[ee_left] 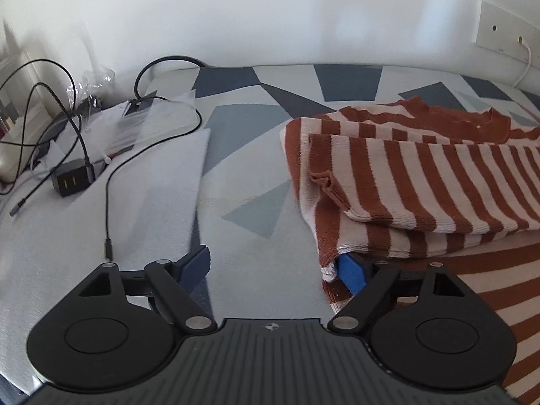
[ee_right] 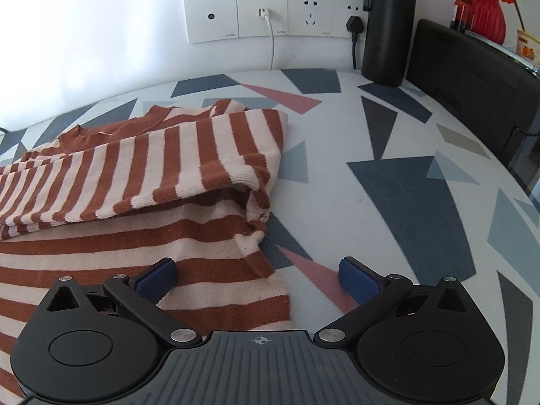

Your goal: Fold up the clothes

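Left wrist view showed the sweater right of the left gripper, fingers wide; right gripper, also wide, straddled its hem corner on the table.

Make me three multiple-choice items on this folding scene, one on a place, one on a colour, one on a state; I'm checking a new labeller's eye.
1. Where does the black bottle stand?
A. on the striped sweater
B. at the wall beside the socket panel
C. between the gripper fingers

2. What colours are the striped sweater?
A. rust-brown and cream
B. blue and white
C. green and grey

3. How do the two grippers stand?
A. both open
B. both shut on cloth
C. left shut, right open

Key: 1 B, it stands by the socket panel. 2 A, rust and cream stripes run across it. 3 A, the left gripper and the right gripper both show wide gaps between their blue pads.
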The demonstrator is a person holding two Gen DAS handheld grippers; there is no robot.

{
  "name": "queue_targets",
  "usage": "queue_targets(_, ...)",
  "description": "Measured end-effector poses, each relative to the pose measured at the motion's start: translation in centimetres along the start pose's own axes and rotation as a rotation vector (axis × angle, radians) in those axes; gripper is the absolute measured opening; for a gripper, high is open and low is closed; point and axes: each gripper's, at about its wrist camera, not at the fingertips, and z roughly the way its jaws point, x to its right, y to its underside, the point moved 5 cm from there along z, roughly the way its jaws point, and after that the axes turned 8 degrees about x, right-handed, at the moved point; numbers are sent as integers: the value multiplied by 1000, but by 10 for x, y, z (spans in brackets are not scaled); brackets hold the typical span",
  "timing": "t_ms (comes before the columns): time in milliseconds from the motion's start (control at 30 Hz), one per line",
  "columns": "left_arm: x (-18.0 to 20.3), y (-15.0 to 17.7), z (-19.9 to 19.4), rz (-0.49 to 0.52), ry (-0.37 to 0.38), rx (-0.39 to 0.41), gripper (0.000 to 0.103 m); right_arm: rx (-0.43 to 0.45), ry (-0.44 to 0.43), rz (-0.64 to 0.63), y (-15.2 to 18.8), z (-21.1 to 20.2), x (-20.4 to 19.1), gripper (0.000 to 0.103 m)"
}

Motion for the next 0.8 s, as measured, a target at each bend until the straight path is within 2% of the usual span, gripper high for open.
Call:
queue_targets(200,-5,-1,1,19,-27,-12,83,21,73,143,-12,9,12,102)
queue_targets(267,-6,-6,4,45,-42,-4,82,19,125,138,-17,17,14,102)
queue_targets(333,-7,-13,10,131,-64,24,82,17,169,128,-23,26,17,102)
queue_targets(433,-10,-21,19,161,-84,32,87,40,165,117,-33,39,26,101)
queue_targets(600,-15,-22,25,110,-116,36,96,92,154,53,-44,56,26,101)
queue_targets(733,-20,-18,24,29,-92,25,97,109,138,60,-54,68,27,101)
queue_targets(800,-26,-14,25,-57,-64,3,102,110,136,69,-58,73,27,101)
